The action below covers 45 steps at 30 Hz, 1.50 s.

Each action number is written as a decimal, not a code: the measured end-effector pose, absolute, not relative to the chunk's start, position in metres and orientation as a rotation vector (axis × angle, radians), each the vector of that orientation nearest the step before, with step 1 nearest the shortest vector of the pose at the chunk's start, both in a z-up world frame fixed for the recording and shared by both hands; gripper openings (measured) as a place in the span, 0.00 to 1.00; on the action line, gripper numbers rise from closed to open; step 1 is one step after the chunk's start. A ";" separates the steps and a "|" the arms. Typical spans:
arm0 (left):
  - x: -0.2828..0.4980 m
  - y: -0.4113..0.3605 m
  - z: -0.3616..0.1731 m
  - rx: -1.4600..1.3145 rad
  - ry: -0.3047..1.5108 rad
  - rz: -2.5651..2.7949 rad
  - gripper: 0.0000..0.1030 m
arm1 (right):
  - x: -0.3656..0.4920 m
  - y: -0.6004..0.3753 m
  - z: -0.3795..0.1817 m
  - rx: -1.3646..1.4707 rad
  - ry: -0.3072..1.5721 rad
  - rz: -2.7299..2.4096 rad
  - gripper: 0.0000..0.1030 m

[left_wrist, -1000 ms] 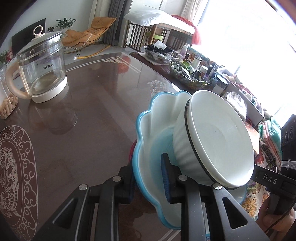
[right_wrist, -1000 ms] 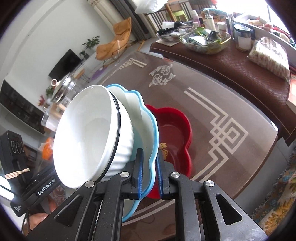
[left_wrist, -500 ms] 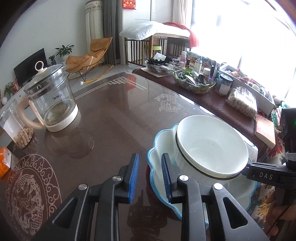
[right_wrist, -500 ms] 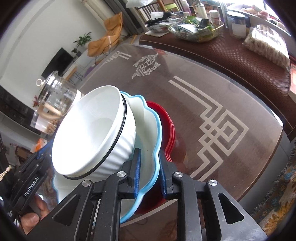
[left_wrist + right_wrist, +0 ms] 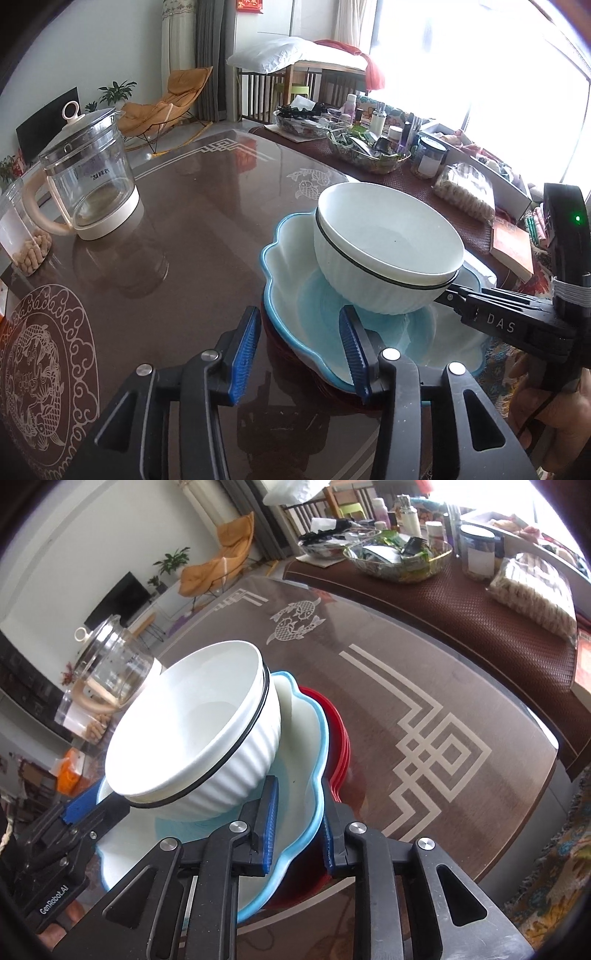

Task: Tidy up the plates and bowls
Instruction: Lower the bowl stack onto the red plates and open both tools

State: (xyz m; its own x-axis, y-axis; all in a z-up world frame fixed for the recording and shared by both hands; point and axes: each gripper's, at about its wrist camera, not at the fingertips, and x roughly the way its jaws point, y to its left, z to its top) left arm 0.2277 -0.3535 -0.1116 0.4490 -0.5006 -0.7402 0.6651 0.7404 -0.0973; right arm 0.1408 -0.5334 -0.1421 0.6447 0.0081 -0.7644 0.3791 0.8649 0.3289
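A white ribbed bowl (image 5: 388, 251) (image 5: 192, 731) sits in a blue-rimmed scalloped plate (image 5: 291, 258) (image 5: 299, 768), which rests level on a red plate (image 5: 338, 738) on the brown glass table (image 5: 192, 229). My left gripper (image 5: 297, 350) straddles the blue plate's near rim. Its jaws are opening, and neither pad presses on the rim. My right gripper (image 5: 299, 829) straddles the opposite rim, its pads slackened with a gap on both sides. A hand (image 5: 554, 398) holds the right gripper.
A glass kettle (image 5: 92, 184) and a jar of peanuts (image 5: 22, 236) stand at the far left. Behind the table, a side table (image 5: 461, 602) is crowded with a glass dish, jars and bottles. The table's edge (image 5: 517, 786) curves close on the right.
The tilted plate with the bowl has come down level onto the red plate. Both grippers' pads have come off the blue rim, and the left jaws have spread much wider.
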 end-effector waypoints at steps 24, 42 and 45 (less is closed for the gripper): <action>0.236 -0.355 -0.115 0.223 0.784 -0.712 0.47 | 0.159 -0.589 -0.155 0.884 0.846 -0.023 0.27; 0.230 -0.351 -0.114 0.173 0.755 -0.709 0.47 | 0.195 -0.562 -0.133 0.484 1.104 -0.072 0.22; 0.230 -0.351 -0.115 0.160 0.753 -0.708 0.47 | 0.193 -0.562 -0.132 0.449 1.099 -0.074 0.22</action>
